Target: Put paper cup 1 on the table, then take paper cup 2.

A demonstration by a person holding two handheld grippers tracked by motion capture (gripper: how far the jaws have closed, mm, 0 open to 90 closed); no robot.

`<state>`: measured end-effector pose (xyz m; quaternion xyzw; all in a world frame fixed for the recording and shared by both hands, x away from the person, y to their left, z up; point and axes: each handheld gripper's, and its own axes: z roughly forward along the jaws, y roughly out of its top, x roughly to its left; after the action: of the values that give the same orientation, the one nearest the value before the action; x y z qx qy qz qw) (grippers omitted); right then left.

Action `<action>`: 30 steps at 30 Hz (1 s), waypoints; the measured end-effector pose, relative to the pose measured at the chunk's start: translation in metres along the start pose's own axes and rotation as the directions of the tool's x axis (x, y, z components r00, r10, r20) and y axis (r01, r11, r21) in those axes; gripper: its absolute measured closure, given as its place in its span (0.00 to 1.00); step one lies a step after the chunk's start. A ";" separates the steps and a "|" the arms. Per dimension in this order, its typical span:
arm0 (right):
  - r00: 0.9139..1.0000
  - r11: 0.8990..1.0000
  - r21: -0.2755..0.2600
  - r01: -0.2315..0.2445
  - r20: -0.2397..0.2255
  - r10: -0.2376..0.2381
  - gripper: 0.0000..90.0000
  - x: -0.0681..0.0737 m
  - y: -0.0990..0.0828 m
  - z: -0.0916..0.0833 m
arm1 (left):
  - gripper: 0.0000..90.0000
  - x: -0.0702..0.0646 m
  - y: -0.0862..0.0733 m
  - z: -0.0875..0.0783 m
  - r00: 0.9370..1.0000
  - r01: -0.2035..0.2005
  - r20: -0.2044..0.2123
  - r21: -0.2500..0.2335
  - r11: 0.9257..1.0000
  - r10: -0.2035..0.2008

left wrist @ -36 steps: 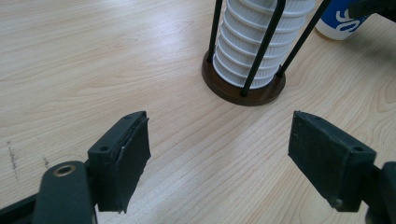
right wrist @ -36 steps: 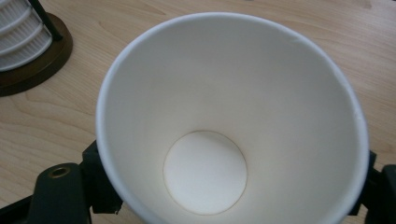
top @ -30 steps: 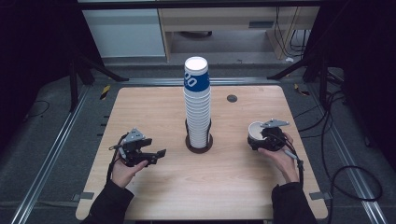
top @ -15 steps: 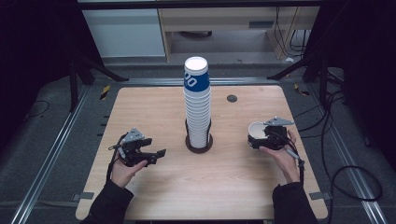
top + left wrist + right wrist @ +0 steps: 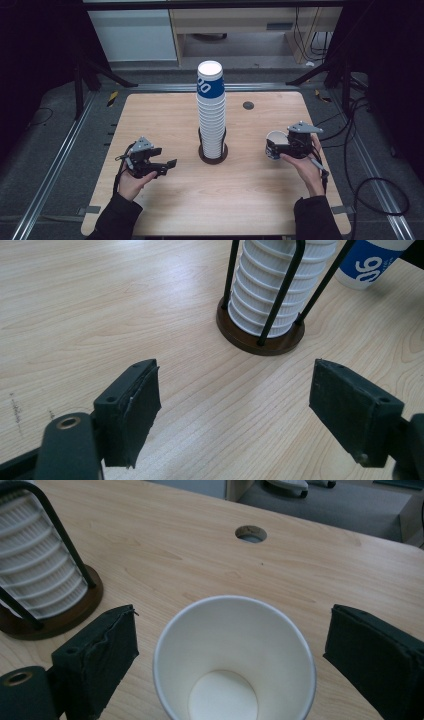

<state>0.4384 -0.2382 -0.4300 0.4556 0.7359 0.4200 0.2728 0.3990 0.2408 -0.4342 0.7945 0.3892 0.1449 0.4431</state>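
— How many cups are out?

— One loose paper cup (image 5: 235, 655), plus one tall stack of cups (image 5: 211, 112) in a single wire holder (image 5: 213, 154) at mid-table (too many in the stack to count). One round hole (image 5: 248, 105) in the table (image 5: 250, 200).

— Which way does the loose cup point?

— Upright, mouth up, long axis vertical, standing on the table's right side.

— And the grippers?

— Two. The right gripper (image 5: 232, 655) has just been opening; its jaws stand apart either side of the cup, not pressing it. The left gripper (image 5: 235, 410) is spread wide over bare wood.
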 end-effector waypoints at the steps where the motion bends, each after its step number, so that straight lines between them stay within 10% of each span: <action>1: 1.000 1.000 -0.006 0.001 -0.003 -0.001 0.07 0.001 0.002 -0.002 | 0.22 0.000 0.000 0.000 1.000 0.001 0.000 0.001 1.000 -0.001; 30: 0.996 0.987 -0.161 0.020 -0.077 -0.032 0.08 0.035 0.045 -0.044 | 0.21 0.004 0.000 -0.002 1.000 0.012 -0.014 0.002 1.000 -0.012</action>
<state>0.4082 -0.2128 -0.3696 0.4054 0.7160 0.4921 0.2844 0.3997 0.2450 -0.4337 0.7915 0.3972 0.1475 0.4404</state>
